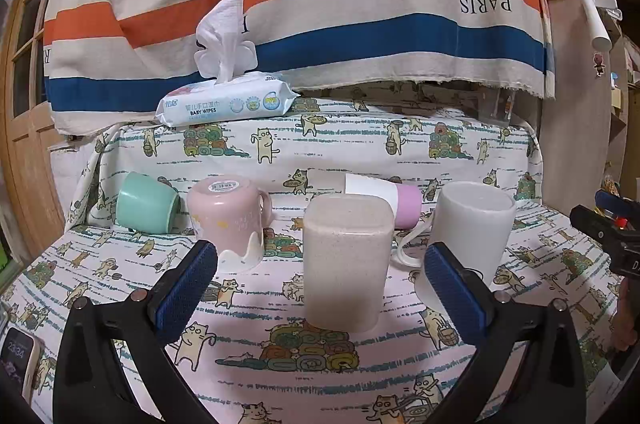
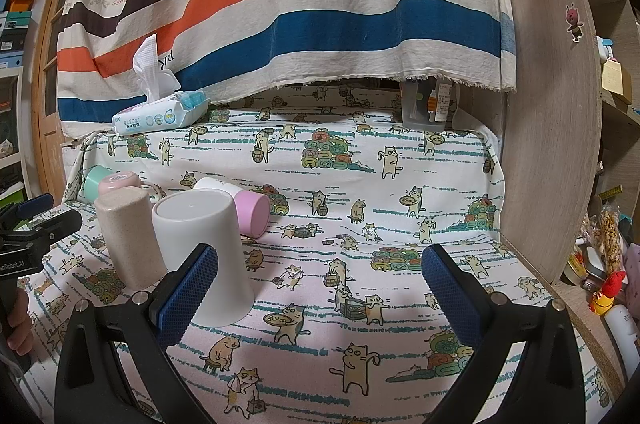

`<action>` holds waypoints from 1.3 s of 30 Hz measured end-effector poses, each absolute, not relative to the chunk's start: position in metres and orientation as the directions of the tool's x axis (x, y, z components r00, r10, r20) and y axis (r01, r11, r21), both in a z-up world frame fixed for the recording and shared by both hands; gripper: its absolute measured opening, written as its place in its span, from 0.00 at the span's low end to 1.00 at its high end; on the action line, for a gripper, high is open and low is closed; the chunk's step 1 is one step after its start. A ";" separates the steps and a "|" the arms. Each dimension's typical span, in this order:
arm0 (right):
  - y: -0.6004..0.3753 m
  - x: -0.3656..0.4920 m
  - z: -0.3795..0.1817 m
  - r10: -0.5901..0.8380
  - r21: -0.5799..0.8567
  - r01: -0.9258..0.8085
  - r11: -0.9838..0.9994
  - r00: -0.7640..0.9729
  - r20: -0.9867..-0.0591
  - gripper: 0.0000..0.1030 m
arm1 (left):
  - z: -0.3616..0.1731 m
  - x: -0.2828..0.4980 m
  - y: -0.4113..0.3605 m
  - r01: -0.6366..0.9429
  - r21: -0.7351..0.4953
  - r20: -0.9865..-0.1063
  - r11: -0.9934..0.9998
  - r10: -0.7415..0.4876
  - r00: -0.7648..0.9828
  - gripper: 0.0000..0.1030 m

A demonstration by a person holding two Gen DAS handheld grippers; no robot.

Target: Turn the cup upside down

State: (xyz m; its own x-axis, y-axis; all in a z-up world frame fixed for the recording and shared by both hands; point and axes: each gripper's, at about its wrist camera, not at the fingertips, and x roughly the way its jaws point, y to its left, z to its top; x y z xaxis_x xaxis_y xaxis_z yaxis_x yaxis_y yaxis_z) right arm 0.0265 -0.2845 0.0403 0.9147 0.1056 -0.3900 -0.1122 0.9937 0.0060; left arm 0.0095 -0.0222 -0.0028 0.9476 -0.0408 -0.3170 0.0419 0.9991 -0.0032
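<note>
a speckled beige cup (image 1: 347,260) stands upside down on the cat-print tablecloth (image 1: 320,364), its closed base facing up, directly ahead of the left gripper (image 1: 320,284) and centred in the gap between its two blue-padded fingers (image 1: 188,288), which are spread wide and touch nothing. just to the right of the beige cup, a taller white cup (image 1: 472,228) also stands inverted, near the tip of the right-hand finger. behind and between these two, a cup with a white body and lilac end (image 1: 384,202) lies on its side. further left, a pink mug (image 1: 230,220) with a handle sits upside down with a label on its base, and a mint green cup (image 1: 146,202) lies tipped on its side beside it. from the right wrist view, the right gripper (image 2: 320,288) is likewise spread wide and holds nothing; the white cup stands just beside its left finger, and the beige cup is beyond that. on a raised ledge behind the cups sits a pack of baby wipes (image 1: 226,102) with a sheet pulled up, in front of a striped cloth (image 1: 320,4) hanging as a backdrop. a wooden panel (image 2: 552,104) borders the table on the right.
</note>
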 end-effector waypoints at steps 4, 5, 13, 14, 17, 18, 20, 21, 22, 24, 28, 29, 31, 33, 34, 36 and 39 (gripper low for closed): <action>-0.284 0.026 0.040 0.106 0.006 -0.112 0.994 0.915 -0.390 1.00 | -0.003 0.010 -0.022 0.042 -0.003 -0.317 0.999 -0.041 0.948 1.00; -0.284 0.026 0.040 0.106 0.006 -0.112 0.994 0.915 -0.390 1.00 | -0.003 0.010 -0.022 0.042 -0.003 -0.317 0.999 -0.041 0.948 1.00; -0.285 0.026 0.040 0.105 0.006 -0.112 0.994 0.915 -0.390 1.00 | -0.003 0.010 -0.022 0.042 -0.003 -0.317 0.999 -0.041 0.947 1.00; -0.285 0.026 0.040 0.105 0.006 -0.112 0.994 0.915 -0.390 1.00 | -0.003 0.010 -0.022 0.041 -0.003 -0.318 0.999 -0.040 0.947 1.00; -0.284 0.026 0.040 0.105 0.006 -0.112 0.994 0.915 -0.390 1.00 | -0.004 0.010 -0.021 0.041 -0.004 -0.321 0.999 -0.040 0.946 1.00; -0.285 0.026 0.040 0.105 0.006 -0.112 0.994 0.915 -0.390 1.00 | -0.004 0.010 -0.021 0.041 -0.003 -0.321 0.999 -0.040 0.946 1.00; -0.285 0.026 0.040 0.105 0.006 -0.112 0.994 0.915 -0.390 1.00 | -0.004 0.011 -0.021 0.041 -0.003 -0.320 0.999 -0.040 0.947 1.00; -0.285 0.026 0.040 0.105 0.006 -0.112 0.994 0.915 -0.390 1.00 | -0.004 0.011 -0.021 0.041 -0.003 -0.320 0.999 -0.040 0.946 1.00; -0.284 0.026 0.040 0.105 0.006 -0.112 0.994 0.915 -0.390 1.00 | -0.004 0.011 -0.021 0.041 -0.004 -0.321 0.999 -0.040 0.946 1.00; -0.285 0.026 0.040 0.104 0.006 -0.111 0.994 0.915 -0.390 1.00 | -0.004 0.011 -0.021 0.041 -0.004 -0.322 0.999 -0.040 0.946 1.00; -0.285 0.026 0.040 0.104 0.006 -0.110 0.994 0.915 -0.390 1.00 | -0.004 0.011 -0.021 0.041 -0.003 -0.321 0.999 -0.040 0.946 1.00; -0.285 0.026 0.040 0.104 0.006 -0.110 0.994 0.915 -0.390 1.00 | -0.004 0.011 -0.021 0.042 -0.004 -0.322 0.999 -0.041 0.946 1.00; -0.285 0.026 0.040 0.104 0.006 -0.110 0.994 0.915 -0.390 1.00 | -0.004 0.011 -0.020 0.043 -0.004 -0.325 0.999 -0.042 0.945 1.00; -0.285 0.026 0.040 0.104 0.006 -0.110 0.994 0.915 -0.391 1.00 | -0.004 0.011 -0.020 0.042 -0.004 -0.325 0.999 -0.041 0.945 1.00; -0.285 0.026 0.040 0.104 0.006 -0.110 0.994 0.915 -0.391 1.00 | -0.004 0.012 -0.020 0.042 -0.004 -0.324 0.999 -0.041 0.945 1.00; -0.285 0.026 0.041 0.104 0.006 -0.110 0.994 0.915 -0.390 1.00 | -0.004 0.012 -0.020 0.042 -0.004 -0.325 0.999 -0.041 0.945 1.00; -0.285 0.026 0.041 0.104 0.006 -0.110 0.994 0.915 -0.390 1.00 | -0.004 0.012 -0.020 0.042 -0.005 -0.325 0.999 -0.041 0.945 1.00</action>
